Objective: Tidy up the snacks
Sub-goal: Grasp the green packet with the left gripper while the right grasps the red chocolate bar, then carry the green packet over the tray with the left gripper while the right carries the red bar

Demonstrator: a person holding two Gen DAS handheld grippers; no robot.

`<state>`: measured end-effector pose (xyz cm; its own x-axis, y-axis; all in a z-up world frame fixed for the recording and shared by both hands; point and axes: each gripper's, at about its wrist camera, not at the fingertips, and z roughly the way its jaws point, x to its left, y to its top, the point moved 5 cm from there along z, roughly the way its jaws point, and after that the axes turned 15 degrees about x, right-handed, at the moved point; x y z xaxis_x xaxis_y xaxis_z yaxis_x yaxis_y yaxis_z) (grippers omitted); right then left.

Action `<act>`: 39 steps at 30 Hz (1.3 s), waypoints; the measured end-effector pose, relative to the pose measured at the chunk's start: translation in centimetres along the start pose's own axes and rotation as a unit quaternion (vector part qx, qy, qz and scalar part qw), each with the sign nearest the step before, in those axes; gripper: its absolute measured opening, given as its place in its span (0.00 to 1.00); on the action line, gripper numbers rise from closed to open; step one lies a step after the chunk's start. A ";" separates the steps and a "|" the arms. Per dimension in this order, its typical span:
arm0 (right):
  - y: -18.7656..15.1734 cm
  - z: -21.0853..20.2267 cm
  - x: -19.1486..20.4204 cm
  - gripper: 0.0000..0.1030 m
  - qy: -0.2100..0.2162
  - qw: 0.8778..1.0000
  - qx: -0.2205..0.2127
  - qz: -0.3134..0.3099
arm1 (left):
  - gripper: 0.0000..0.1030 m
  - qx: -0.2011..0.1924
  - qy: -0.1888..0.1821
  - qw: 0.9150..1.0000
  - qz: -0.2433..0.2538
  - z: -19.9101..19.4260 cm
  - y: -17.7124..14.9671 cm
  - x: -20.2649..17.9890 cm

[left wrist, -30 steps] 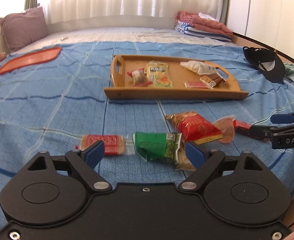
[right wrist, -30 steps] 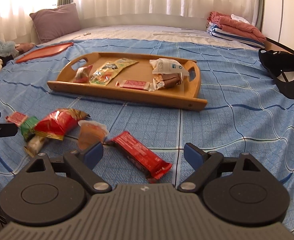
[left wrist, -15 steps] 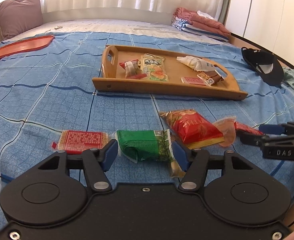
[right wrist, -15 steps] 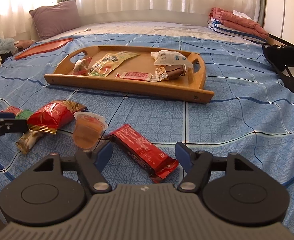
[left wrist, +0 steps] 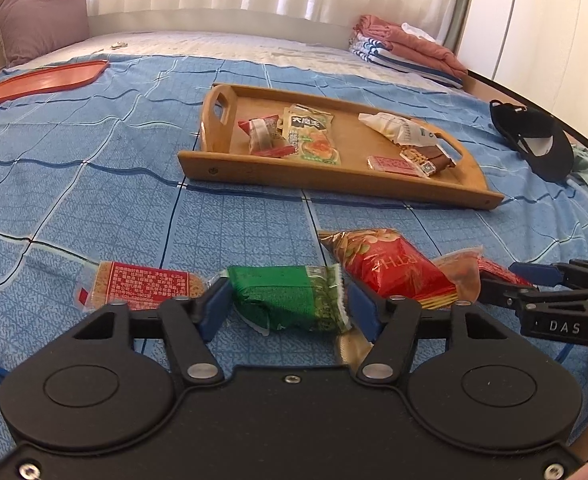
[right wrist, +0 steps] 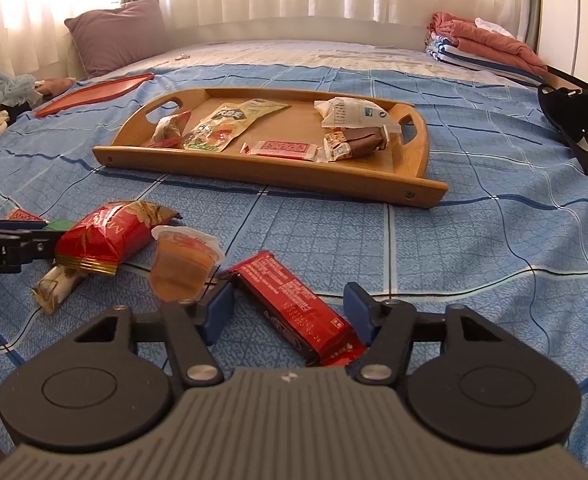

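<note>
Bed with blue checked cover (left wrist: 94, 184), wooden tray (left wrist: 333, 184) sitting mid-bed with five snacks already in it, loose snacks in a row on the cover well short of the tray's near wall. What changed: both grippers have just been closing, each around a loose snack. Left gripper (left wrist: 286, 308) came in lower and closer than a second ago, when its jaws were wide and straddled both the green packet and the end of the red-label cracker pack; now its blue pads sit against the two ends of the green packet (left wrist: 290, 300) alone, so it reads as clamped, wrapper crinkled between them. The red-label cracker pack (left wrist: 142, 290) lies just left of that, outside the jaws. Right gripper (right wrist: 290, 316) barely moved, but its jaws narrowed around the dark red bar (right wrist: 294, 304); the bar lies diagonally between the fingers, right pad on its lower end, left pad near the upper end, contact there hard to tell. Red peanut bag (right wrist: 106, 236), jelly cup (right wrist: 186, 264) and a beige wrapped stick (right wrist: 58, 288) remain loose between the two grippers. Meaning for the task: two pickups set up together, both snacks still down on the cover, not lifted. Likely next is lift and carry to the tray; four-plus items left after.
</note>
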<state>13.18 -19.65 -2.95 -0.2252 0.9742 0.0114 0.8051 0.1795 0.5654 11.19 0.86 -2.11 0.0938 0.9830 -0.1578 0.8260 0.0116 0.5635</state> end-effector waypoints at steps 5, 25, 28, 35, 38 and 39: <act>-0.2 -0.3 0.7 0.45 -0.001 1.000 -0.004 -0.012 | 0.46 -0.003 0.001 1.000 -0.006 -0.5 -0.1 0.2; 1.1 -3.9 0.9 0.27 -0.006 0.999 -0.037 0.024 | 0.41 -0.027 0.039 0.999 0.014 -3.9 1.9 0.2; 2.1 -4.6 0.6 0.27 0.002 0.998 -0.045 0.040 | 0.41 -0.034 0.035 0.999 0.017 -4.8 3.1 0.0; 5.1 -5.3 0.1 0.27 0.018 0.996 -0.060 0.068 | 0.41 -0.048 0.007 0.999 0.008 -6.4 6.9 0.1; 6.4 -5.4 0.0 0.27 0.020 0.995 -0.065 0.070 | 0.41 -0.053 0.002 0.999 0.005 -6.6 8.3 0.2; 6.8 -5.4 0.0 0.27 0.021 0.995 -0.065 0.069 | 0.41 -0.053 0.001 0.999 0.005 -6.6 8.7 0.2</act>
<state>15.71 -19.16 5.34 -0.1419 0.9814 0.1294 0.7526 0.0220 0.6582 14.75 2.38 8.14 0.1009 0.9835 -0.1501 0.7613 0.0208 0.6481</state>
